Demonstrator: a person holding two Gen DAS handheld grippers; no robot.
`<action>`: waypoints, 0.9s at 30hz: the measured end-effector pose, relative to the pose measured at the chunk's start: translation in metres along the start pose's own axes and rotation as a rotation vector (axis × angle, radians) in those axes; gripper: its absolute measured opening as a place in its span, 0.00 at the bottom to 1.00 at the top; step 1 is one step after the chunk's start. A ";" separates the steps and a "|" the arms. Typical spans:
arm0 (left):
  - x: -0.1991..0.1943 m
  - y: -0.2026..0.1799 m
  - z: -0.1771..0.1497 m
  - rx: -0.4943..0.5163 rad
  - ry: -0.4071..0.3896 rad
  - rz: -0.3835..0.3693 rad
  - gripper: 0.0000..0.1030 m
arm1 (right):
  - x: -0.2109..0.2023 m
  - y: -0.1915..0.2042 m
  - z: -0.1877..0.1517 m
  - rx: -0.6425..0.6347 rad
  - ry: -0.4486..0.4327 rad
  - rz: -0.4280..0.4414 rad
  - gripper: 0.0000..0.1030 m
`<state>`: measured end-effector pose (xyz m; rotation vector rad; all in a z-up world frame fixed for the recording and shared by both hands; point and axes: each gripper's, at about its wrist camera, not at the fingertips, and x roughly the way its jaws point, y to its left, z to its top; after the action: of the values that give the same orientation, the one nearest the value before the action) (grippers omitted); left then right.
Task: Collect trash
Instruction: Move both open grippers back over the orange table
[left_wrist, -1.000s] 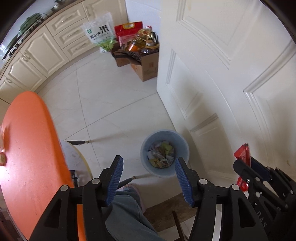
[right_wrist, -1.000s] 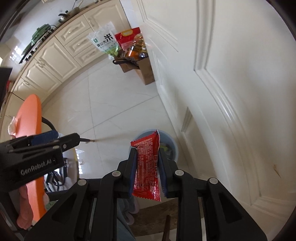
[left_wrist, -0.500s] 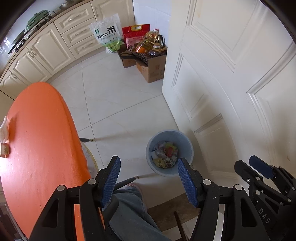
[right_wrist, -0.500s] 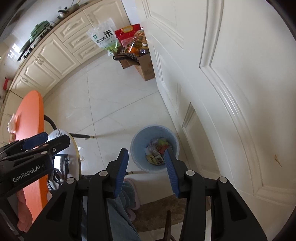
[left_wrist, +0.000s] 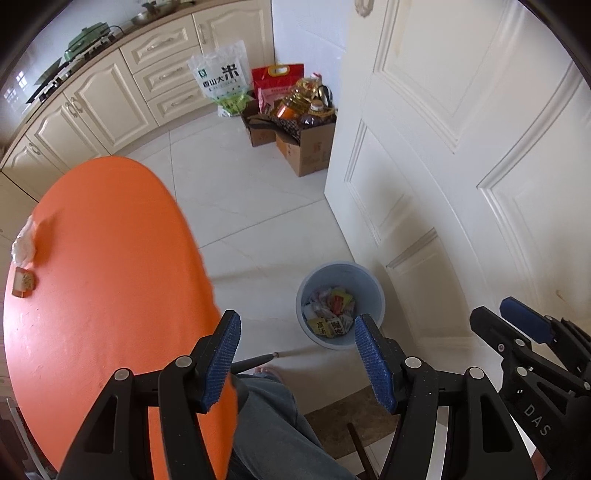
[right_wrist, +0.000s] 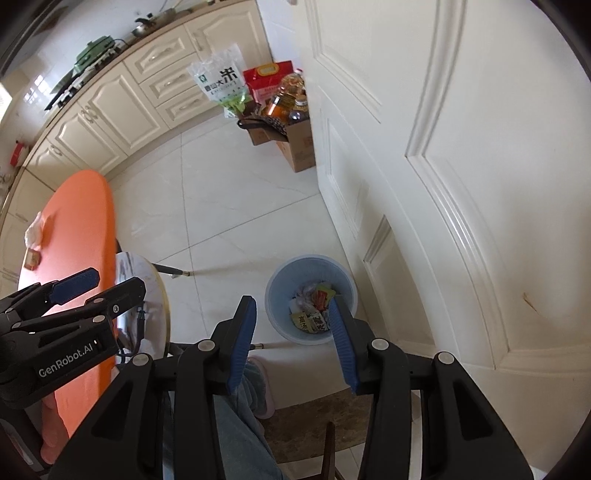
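Your left gripper (left_wrist: 295, 354): released, empty | your right gripper (right_wrist: 291, 332): released, empty, low centre above the blue bin (right_wrist: 275, 291), so trash falls inside | remaining trash: crumpled tissue (left_wrist: 24, 245) and small wrapper (left_wrist: 24, 282) at left edge on the orange table (left_wrist: 110, 277), for easy reach.

In the left wrist view the small packet (left_wrist: 23, 283) at the orange table's (left_wrist: 110, 277) far left edge is too small to read; the bin's (left_wrist: 306, 291) wrappers (left_wrist: 330, 312) blur together.
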<state>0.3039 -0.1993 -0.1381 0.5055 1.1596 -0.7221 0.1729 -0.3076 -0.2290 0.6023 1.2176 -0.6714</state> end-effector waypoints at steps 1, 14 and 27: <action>-0.003 0.002 -0.004 -0.002 -0.006 -0.001 0.58 | -0.003 0.005 0.000 -0.008 -0.006 -0.001 0.41; -0.071 0.102 -0.069 -0.131 -0.112 0.068 0.60 | -0.030 0.103 -0.006 -0.177 -0.071 0.014 0.73; -0.135 0.263 -0.152 -0.465 -0.171 0.205 0.72 | -0.013 0.249 -0.005 -0.398 -0.042 0.109 0.83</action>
<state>0.3715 0.1176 -0.0626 0.1628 1.0536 -0.2958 0.3527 -0.1367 -0.2029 0.3172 1.2274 -0.3336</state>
